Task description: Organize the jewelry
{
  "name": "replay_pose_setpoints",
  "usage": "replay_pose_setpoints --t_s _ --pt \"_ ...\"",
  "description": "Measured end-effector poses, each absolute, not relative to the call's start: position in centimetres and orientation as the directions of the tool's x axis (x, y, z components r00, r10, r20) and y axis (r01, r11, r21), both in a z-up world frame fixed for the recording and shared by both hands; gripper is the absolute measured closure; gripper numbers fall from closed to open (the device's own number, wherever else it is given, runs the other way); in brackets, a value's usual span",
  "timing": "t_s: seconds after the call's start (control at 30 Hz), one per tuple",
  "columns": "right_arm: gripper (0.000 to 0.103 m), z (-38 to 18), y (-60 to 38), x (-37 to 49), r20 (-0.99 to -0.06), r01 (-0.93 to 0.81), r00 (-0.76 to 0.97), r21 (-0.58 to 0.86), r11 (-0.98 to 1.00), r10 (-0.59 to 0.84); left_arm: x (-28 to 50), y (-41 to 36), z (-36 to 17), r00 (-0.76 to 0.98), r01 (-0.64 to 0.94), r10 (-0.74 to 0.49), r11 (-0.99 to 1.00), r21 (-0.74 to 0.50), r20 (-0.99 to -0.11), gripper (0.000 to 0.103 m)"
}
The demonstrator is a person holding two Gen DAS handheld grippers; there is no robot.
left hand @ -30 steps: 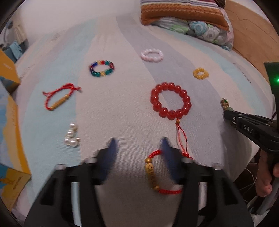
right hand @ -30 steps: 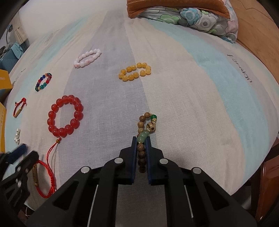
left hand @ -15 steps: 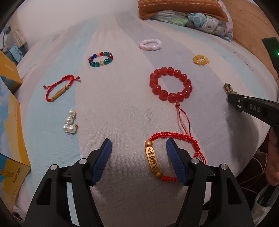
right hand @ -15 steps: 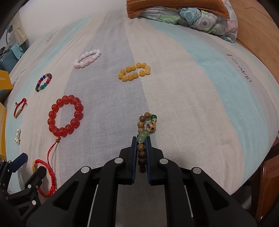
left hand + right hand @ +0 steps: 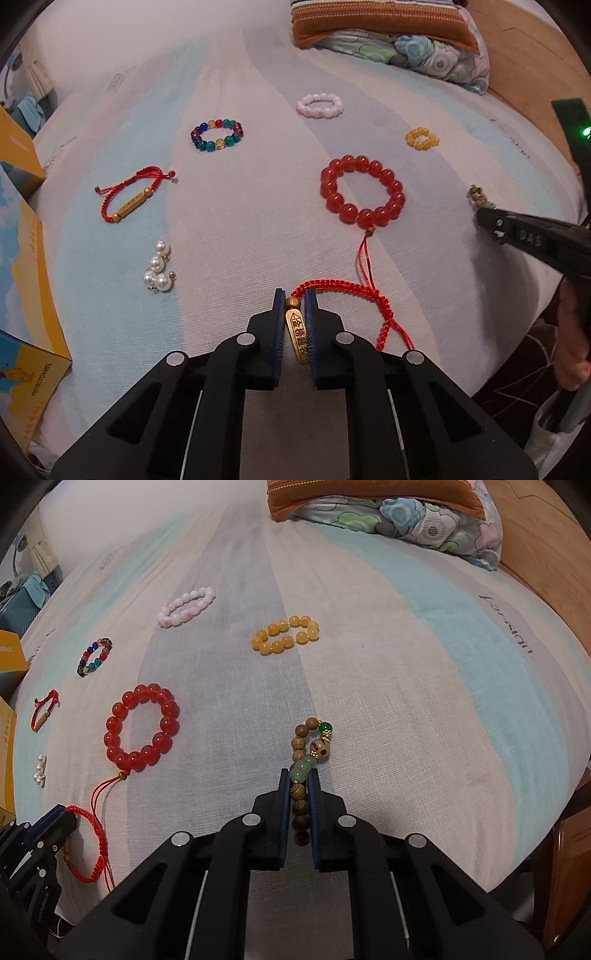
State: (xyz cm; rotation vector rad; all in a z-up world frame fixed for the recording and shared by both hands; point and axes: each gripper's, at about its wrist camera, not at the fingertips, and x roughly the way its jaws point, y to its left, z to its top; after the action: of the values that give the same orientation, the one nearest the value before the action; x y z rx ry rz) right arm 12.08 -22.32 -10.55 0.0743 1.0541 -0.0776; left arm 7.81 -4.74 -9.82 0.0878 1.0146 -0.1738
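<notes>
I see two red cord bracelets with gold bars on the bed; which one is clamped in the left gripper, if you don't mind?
The near red cord bracelet: the left gripper pinches its gold bar. The far-left cord bracelet lies untouched.

Left gripper (image 5: 295,306): lower centre of the left wrist frame, pointing steeply down; jaws have just been closing and now clamp a gold bar charm between the blue pads.
Right gripper (image 5: 298,790): lower centre of the right wrist frame, pointing steeply down; jaws closed on a string of wooden beads.
Person's hand (image 5: 572,332): right edge of the left wrist frame, gripping the right gripper's handle.
</notes>
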Motion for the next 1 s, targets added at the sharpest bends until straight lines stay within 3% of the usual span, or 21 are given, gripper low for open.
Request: replay_pose_setpoints --t_s 0.53,1.0 --pt "0.094 -9.6 -22.0 11.7 -0.854 0.099 0.519 0.024 0.995 -0.031 7.3 -4.7 -8.3 0.552 0.187 -0.132 0.982 -0.032 -0.823 0.093" --pt "0.094 -6.9 -21.8 10.8 -0.838 0.089 0.545 0.075 0.993 0.015 6.7 -3.4 -3.4 0.611 0.133 -0.13 0.989 -0.06 -0.781 0.093"
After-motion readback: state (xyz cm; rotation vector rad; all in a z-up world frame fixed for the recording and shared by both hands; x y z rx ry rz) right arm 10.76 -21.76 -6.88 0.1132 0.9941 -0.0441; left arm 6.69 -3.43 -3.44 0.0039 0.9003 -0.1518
